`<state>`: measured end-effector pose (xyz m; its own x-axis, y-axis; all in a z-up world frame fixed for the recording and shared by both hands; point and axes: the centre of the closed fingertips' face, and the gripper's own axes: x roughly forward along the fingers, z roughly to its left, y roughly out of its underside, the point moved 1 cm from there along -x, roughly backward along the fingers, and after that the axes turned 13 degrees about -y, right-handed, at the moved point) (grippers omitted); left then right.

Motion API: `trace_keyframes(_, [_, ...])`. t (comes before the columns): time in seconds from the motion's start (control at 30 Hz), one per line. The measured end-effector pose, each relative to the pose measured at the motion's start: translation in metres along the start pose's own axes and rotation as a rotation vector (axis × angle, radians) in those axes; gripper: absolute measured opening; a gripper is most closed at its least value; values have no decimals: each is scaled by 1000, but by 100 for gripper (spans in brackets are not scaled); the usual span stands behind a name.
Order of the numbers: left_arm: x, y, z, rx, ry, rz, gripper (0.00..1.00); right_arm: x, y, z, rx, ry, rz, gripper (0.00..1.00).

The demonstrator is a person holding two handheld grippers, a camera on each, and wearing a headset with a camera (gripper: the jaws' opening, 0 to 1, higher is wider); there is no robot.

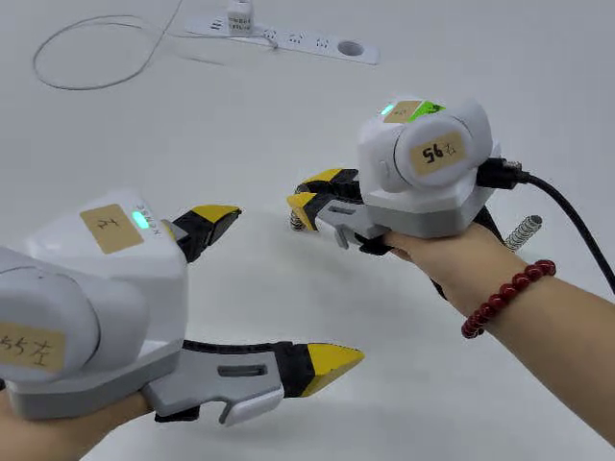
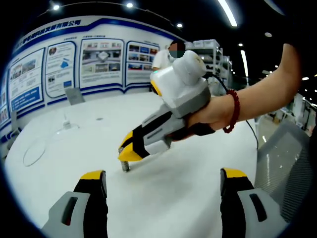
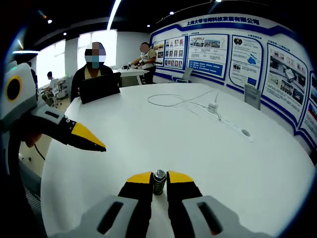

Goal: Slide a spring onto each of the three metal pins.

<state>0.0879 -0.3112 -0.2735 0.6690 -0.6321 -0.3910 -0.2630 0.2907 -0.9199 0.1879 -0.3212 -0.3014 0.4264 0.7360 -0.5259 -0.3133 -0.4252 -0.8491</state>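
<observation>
Spring [image 3: 159, 182] clenched in right gripper [image 3: 158, 176], clear in its own view; head view adds, perhaps, a second spring [image 1: 524, 231] far right; left gripper [image 1: 277, 286] released.

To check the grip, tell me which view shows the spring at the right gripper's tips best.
The right gripper view: the spring stands centred between the tips of the right gripper, coils clear. The left gripper view shows it small, under those tips; the head view shows few coils behind them.

Spring [image 3: 159, 175] lower end was hidden between right gripper [image 3: 159, 179] jaws — second spring [image 1: 525, 231] was half behind the wrist [image 1: 461, 259].
</observation>
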Motion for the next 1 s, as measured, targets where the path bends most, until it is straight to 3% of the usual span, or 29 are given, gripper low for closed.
trace_keyframes(0.13, [0,0,2,2,-4,3,97,-2,1,0,6,6,5,22])
trace_keyframes(0.47, [0,-5,6,3,-19,4,97,-15,-13,8,21,-8,-40,24])
trace_keyframes(1.0, [-2,-19,8,-39,-37,-11,100,-57,-21,-1,72,48,-54,42])
